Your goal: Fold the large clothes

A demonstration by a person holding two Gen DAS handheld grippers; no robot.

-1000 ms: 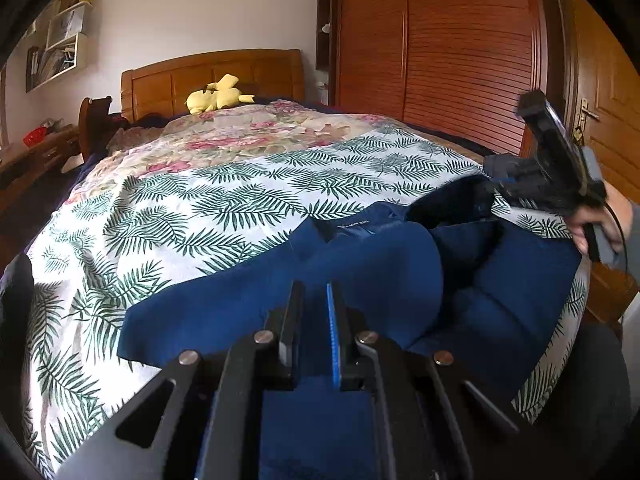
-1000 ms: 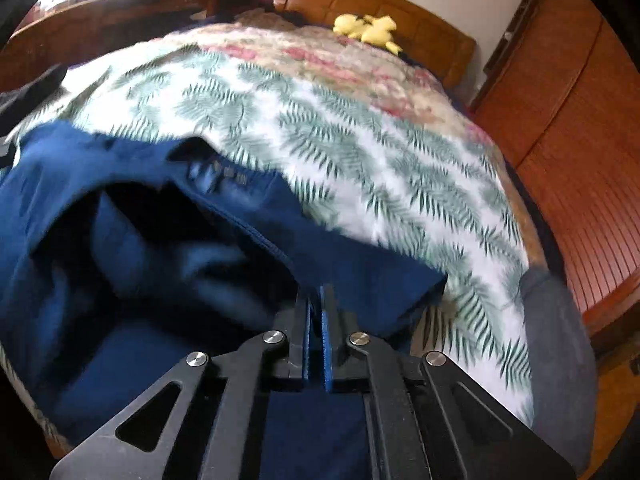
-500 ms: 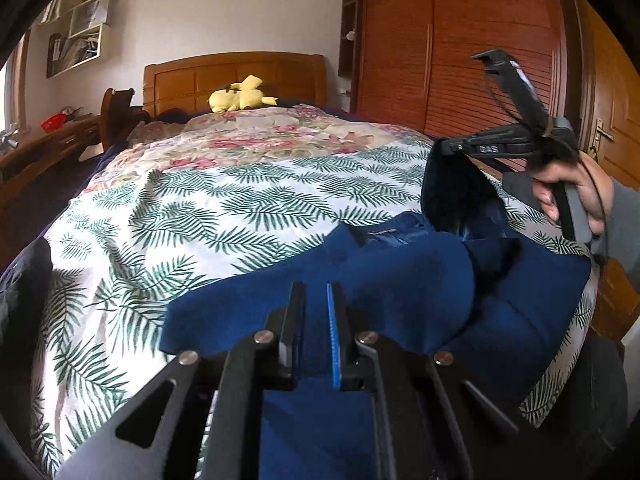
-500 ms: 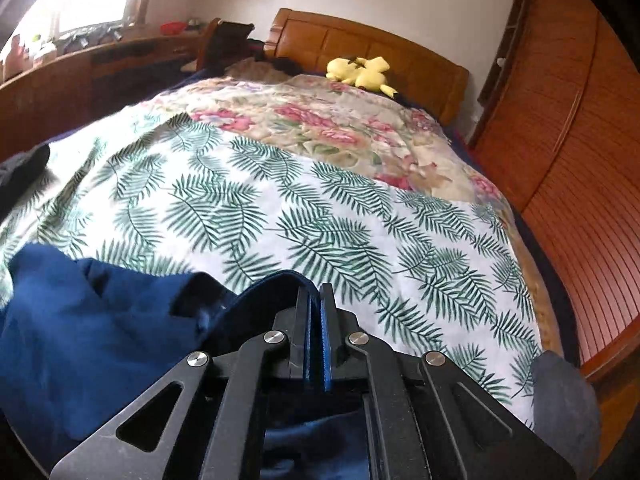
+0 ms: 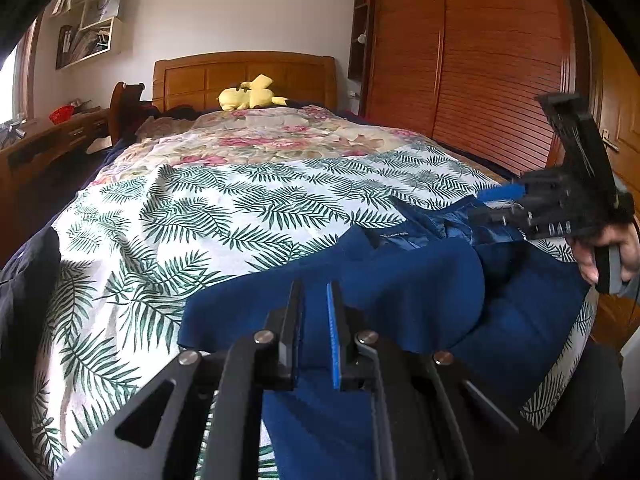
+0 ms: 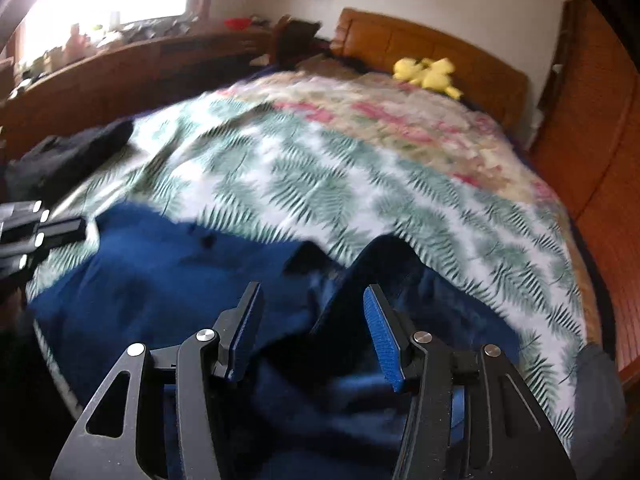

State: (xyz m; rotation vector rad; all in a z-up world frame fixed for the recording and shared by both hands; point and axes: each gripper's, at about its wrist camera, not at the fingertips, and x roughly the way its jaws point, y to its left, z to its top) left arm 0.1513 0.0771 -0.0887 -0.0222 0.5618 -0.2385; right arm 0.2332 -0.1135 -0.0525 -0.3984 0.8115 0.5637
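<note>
Between nearly closed left fingers (image 5: 316, 298): navy garment (image 5: 400, 292); right fingers (image 6: 312, 304) spread above it.

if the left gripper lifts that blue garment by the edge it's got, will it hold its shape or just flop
Probably flop: the blue garment already lies in soft bunched folds on the leaf-print bedspread, so most would likely hang and drag. It looks large, so one edge in the left gripper likely won't carry it flat. The right gripper is open above it, supporting nothing.
</note>
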